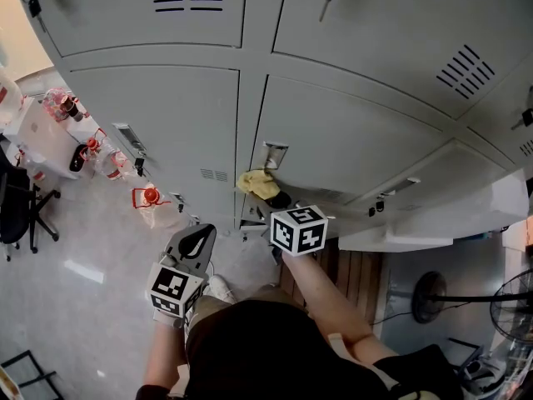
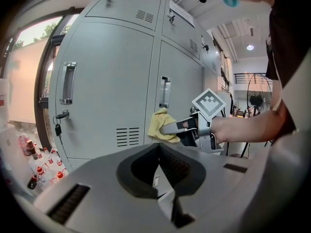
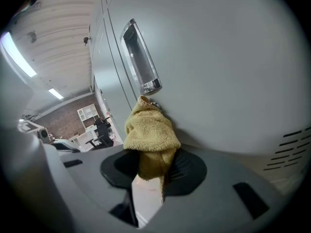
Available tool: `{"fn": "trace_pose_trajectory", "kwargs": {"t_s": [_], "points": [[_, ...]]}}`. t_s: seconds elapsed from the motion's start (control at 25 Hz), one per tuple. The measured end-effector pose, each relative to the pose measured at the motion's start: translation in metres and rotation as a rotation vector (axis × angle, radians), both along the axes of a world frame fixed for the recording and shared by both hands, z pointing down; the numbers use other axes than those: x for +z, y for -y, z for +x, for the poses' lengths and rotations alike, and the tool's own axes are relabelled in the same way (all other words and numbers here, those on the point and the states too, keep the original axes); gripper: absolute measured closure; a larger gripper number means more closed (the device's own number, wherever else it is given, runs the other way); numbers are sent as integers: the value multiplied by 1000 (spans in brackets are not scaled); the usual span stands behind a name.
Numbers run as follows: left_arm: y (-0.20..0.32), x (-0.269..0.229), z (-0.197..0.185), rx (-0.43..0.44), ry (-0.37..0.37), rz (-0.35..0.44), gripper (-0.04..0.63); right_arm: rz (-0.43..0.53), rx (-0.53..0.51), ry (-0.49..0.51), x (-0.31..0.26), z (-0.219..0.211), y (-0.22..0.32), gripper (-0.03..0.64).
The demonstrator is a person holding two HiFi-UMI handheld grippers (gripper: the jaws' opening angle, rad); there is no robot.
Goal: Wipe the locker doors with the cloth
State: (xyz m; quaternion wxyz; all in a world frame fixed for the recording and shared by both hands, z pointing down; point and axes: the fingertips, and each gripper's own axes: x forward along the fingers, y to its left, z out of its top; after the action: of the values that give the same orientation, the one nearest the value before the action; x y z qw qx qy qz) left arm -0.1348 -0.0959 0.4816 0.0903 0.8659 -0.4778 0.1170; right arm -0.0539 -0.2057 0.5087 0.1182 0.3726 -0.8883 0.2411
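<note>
A yellow cloth (image 1: 259,183) is pressed against a grey locker door (image 1: 358,140), just below that door's chrome handle (image 3: 141,62). My right gripper (image 1: 272,198) is shut on the cloth (image 3: 150,132), which bunches up out of its jaws; the left gripper view shows the gripper (image 2: 168,128) and the cloth (image 2: 159,125) from the side. My left gripper (image 1: 198,237) hangs lower and to the left, away from the lockers. Its jaws meet with nothing between them (image 2: 160,171).
The neighbouring door has a handle (image 2: 68,83) and a key bunch (image 2: 58,125) in its lock. Plastic bottles (image 1: 150,198) and a white box (image 1: 37,136) stand on the floor at left, near a black chair (image 1: 21,211). A fan (image 1: 433,294) stands at right.
</note>
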Motion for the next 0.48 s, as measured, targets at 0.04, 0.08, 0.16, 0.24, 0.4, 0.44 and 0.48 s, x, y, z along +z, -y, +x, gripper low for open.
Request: {"fn": "trace_pose_trajectory", "kwargs": {"t_s": [0.04, 0.08, 0.16, 0.24, 0.4, 0.44, 0.48], "points": [[0, 0, 1, 0, -1, -1, 588, -2, 1, -4, 1, 2, 0, 485], [0, 0, 3, 0, -1, -1, 588, -4, 2, -7, 3, 4, 0, 485], [1, 1, 7, 2, -1, -2, 588, -10, 7, -13, 6, 10, 0, 485], [1, 1, 12, 5, -1, -3, 588, -16, 13, -16, 9, 18, 0, 485], [3, 3, 24, 16, 0, -6, 588, -21, 25, -21, 12, 33, 0, 485], [3, 3, 28, 21, 1, -6, 588, -22, 29, -22, 13, 38, 0, 485], [4, 3, 31, 26, 1, -6, 588, -23, 33, -24, 13, 42, 0, 485]]}}
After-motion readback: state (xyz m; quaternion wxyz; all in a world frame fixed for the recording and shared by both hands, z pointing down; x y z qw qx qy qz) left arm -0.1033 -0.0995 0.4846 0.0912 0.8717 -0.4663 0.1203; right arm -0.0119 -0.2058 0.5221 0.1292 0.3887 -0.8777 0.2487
